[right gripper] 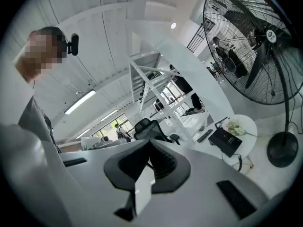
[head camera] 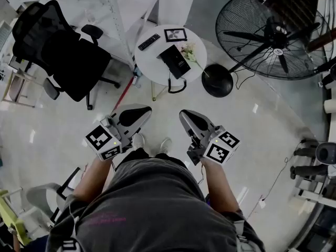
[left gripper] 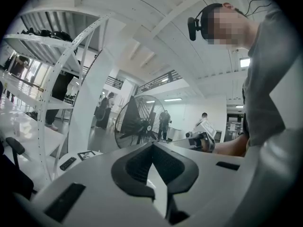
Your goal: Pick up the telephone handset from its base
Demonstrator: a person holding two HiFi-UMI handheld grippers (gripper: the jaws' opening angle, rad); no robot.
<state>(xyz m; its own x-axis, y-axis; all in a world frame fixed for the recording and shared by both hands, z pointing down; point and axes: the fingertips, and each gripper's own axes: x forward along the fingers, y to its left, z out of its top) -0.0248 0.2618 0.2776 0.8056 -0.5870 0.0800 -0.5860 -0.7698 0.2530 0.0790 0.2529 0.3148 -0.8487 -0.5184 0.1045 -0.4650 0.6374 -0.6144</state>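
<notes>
Two shut tools, phone far ahead on the round table

Both tools are held near the person's body, well apart from the table (head camera: 152, 62). The left tool (head camera: 137, 114) has its jaws fully together, with nothing between them. The right tool (head camera: 191, 121) looks the same: tips meeting, empty. Both point about level, toward the far side.

The phone (head camera: 175, 61) is black and lies flat on the near right part of the white table. A remote (head camera: 149, 41) is to its far left, some flowers (head camera: 189, 51) are just at its right, and a frame (head camera: 175, 34) is farther back. A coiled cord (head camera: 177, 86) hangs over the near edge of the table. The handset (head camera: 171, 62) seems to rest on its base, but from here I cannot separate the two clearly.

I judge the handset to be light, stiff plastic with a smooth surface that may slip a little between the pads. It is hardly fragile, but the cord ties it to the base and will pull back, maybe dragging the base. The best place to take hold seems the thin middle bar, across its narrow width, not the thick ends. First a tool must open and come much closer.
</notes>
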